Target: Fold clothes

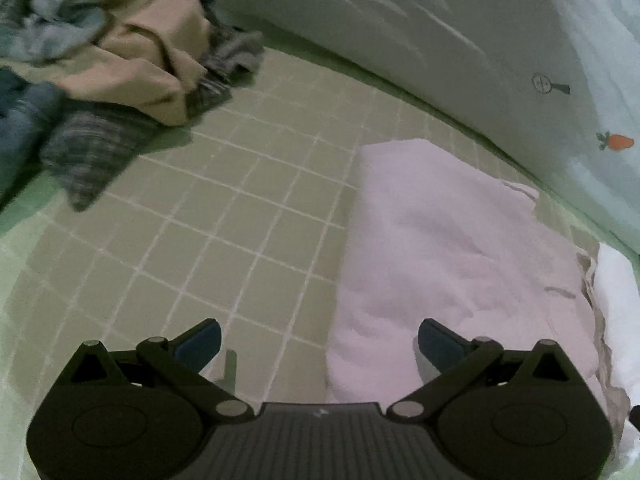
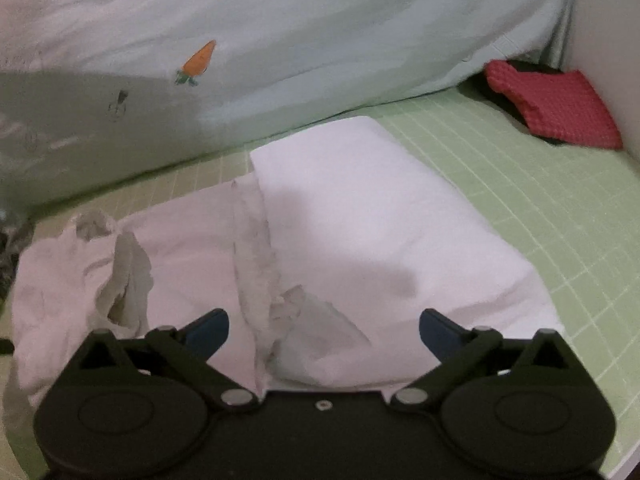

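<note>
My left gripper (image 1: 319, 344) is hanging spread wide and empty over the green gridded bed sheet (image 1: 224, 216), its right finger over the near edge of the folded pale white garment (image 1: 448, 248). A broad bare stretch of sheet is lying open between that fold's left edge and the crumpled pile of tan, grey-striped and blue clothes (image 1: 120, 72) at far left. My right gripper (image 2: 323, 330) is also standing wide apart, gripping nothing, above the garment's rumpled near hem. The carrot-print pale quilt (image 2: 280, 40) is bounding the far side; a red knitted cloth (image 2: 556, 104) is sitting in the far right corner.
</note>
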`<state>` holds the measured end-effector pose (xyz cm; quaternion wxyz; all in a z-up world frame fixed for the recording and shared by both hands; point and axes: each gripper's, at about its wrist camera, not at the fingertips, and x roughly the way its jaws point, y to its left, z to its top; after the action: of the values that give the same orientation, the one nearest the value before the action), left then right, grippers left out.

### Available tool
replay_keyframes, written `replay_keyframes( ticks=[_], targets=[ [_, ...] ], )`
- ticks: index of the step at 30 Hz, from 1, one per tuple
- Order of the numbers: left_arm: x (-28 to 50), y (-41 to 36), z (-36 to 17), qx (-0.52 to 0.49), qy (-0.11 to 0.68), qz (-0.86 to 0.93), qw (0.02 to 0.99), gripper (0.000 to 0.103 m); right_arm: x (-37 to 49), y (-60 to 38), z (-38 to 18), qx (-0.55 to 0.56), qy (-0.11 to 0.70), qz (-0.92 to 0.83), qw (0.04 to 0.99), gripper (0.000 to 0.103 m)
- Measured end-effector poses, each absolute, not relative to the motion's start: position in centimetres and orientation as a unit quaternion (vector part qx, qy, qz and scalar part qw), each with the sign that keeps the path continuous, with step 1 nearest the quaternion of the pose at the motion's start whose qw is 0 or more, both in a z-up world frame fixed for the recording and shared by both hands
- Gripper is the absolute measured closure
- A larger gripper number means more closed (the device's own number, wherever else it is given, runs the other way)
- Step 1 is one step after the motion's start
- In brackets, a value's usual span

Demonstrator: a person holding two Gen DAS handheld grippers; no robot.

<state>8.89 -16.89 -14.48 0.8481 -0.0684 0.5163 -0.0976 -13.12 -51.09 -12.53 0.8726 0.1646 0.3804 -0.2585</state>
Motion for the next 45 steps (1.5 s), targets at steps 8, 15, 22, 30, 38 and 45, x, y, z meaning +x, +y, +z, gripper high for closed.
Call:
replay_keyframes(
  ticks=[8,15,22,30,38,45],
  targets=[
    [11.4,-17.1,-16.3,-0.096,0.535,-0.156,0.824,0.001,-11.7,-49.5,-13.2,0.146,0.426,-0.279,0.848,0.000],
    [13.2,-16.8,-17.0,-0.134,0.543,-0.226,0.797,0.012,-11.2,-49.5,-12.9,0.139,0.420,-0.300,0.845,0.000],
    [13.9,-17.9,-17.4,-0.165,0.559,-0.241,0.776,0.041,-11.9,-50.5,-12.3,0.149,0.399,-0.334,0.841,0.000],
    [12.4,-18.7,-13.3,-0.153,0.527,-0.225,0.805,0.084,-14.7,-52.3,-12.2,0.174,0.371,-0.333,0.849,0.000],
    [7.5,-26.5,-5.6,-0.140,0.457,-0.224,0.849,0.088,-17.3,-59.6,-11.1,0.214,0.340,-0.304,0.864,0.000],
    [3.6,-39.1,-3.7,-0.097,0.434,-0.233,0.865,0.085,-21.0,-66.7,-11.3,0.217,0.340,-0.290,0.868,0.000]
  ],
)
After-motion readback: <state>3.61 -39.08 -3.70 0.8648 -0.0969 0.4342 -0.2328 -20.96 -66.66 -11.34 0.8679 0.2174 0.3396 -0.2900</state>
